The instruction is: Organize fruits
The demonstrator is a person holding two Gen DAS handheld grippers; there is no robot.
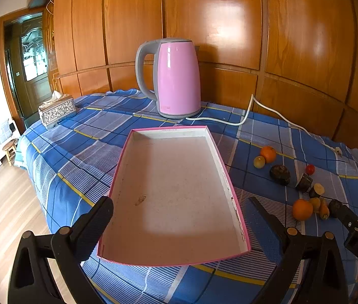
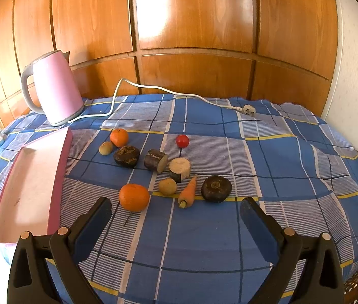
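Observation:
A pink-edged shallow box [image 1: 176, 197] lies empty on the blue checked cloth; it also shows at the left of the right wrist view [image 2: 32, 185]. Fruits and vegetables lie scattered to its right: a near orange [image 2: 133, 197], a far orange [image 2: 119, 137], a small tomato [image 2: 182, 140], a carrot [image 2: 188, 192], two dark round pieces [image 2: 216, 188] [image 2: 126, 156], two cut dark stubs [image 2: 155, 160] [image 2: 179, 169] and two small yellowish fruits [image 2: 167, 186] [image 2: 106, 148]. My left gripper [image 1: 179, 217] is open over the box's near end. My right gripper [image 2: 176, 215] is open, just short of the near orange and carrot.
A pink electric kettle [image 1: 176, 78] stands behind the box, its white cord [image 2: 168, 91] and plug [image 2: 248, 109] trailing along the back of the table. A patterned tissue box [image 1: 57, 111] sits at the far left corner. A wood-panelled wall backs the table.

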